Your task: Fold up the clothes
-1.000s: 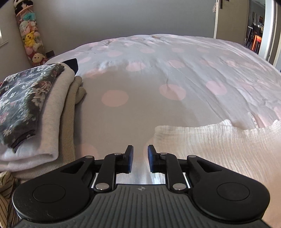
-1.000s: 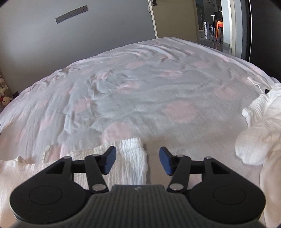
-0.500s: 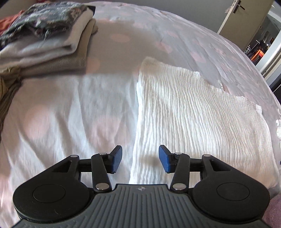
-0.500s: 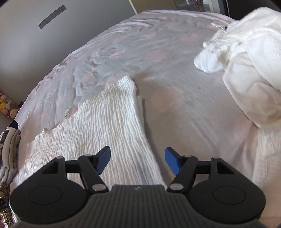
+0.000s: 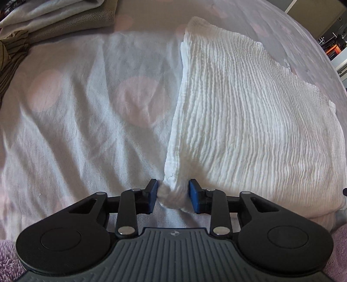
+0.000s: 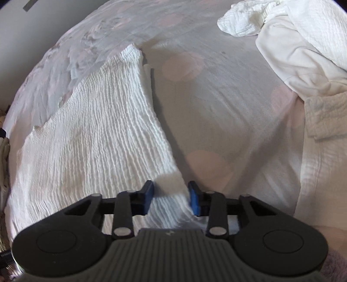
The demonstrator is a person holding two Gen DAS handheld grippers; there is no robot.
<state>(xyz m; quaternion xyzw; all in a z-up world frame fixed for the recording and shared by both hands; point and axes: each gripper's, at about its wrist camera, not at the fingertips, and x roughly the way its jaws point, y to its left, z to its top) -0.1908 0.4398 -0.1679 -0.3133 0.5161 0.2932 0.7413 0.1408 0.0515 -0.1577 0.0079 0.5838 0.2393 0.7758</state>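
Your white crinkled cloth [image 5: 249,112] lies flat on the polka-dot bedsheet [image 5: 76,104], folded into a rough rectangle, with its two near corners at your tongs. Your left gripper [image 5: 173,198] has the cloth's near left corner bunched up between its blue pads [image 5: 153,195]; both pads touch the fabric, so the jaws are pinching that corner, though a gap remains between them. Your right gripper [image 6: 170,198] straddles the near right edge of the same cloth [image 6: 93,130]: the fabric runs between the pads, but the jaws stand spread and whether they press on it is not clear.

Only the left view shows the stack of folded clothes [image 5: 65,15] at the far left of the bed, well apart from the cloth. Only the right view shows the heap of white laundry [image 6: 303,54] lying rumpled on the sheet [image 6: 216,97] to the right, and the grey wall [image 6: 32,28] beyond the bed.
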